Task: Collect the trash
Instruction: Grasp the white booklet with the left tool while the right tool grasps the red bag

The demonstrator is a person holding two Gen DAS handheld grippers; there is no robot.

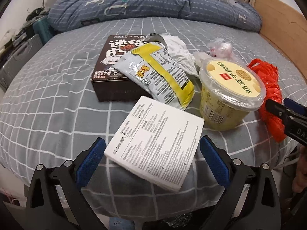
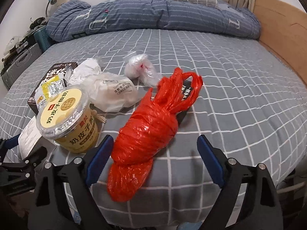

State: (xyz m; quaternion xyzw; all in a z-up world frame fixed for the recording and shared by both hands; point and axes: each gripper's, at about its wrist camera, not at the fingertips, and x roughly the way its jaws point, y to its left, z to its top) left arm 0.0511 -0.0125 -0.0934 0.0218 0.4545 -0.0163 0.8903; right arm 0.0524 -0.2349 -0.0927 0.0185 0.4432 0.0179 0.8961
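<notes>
My left gripper [image 1: 152,163] stands open astride 1 white box [image 1: 156,143] at the bed's [image 1: 57,115] near edge; my right gripper [image 2: 155,163], open, straddles 1 red bag [image 2: 145,134]; clear sheet lies rightward.

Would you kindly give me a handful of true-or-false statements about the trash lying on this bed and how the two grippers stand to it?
1. The left gripper is open with the white box between its fingers. True.
2. The yellow cup lies tipped on its side with its lid off. False: it stands upright with the lid on.
3. The red plastic bag lies between the fingers of the open right gripper. True.
4. The yellow and grey snack wrapper lies partly on the dark brown box. True.
5. The trash lies on a bare wooden floor. False: it lies on a grey checked bedsheet.
</notes>
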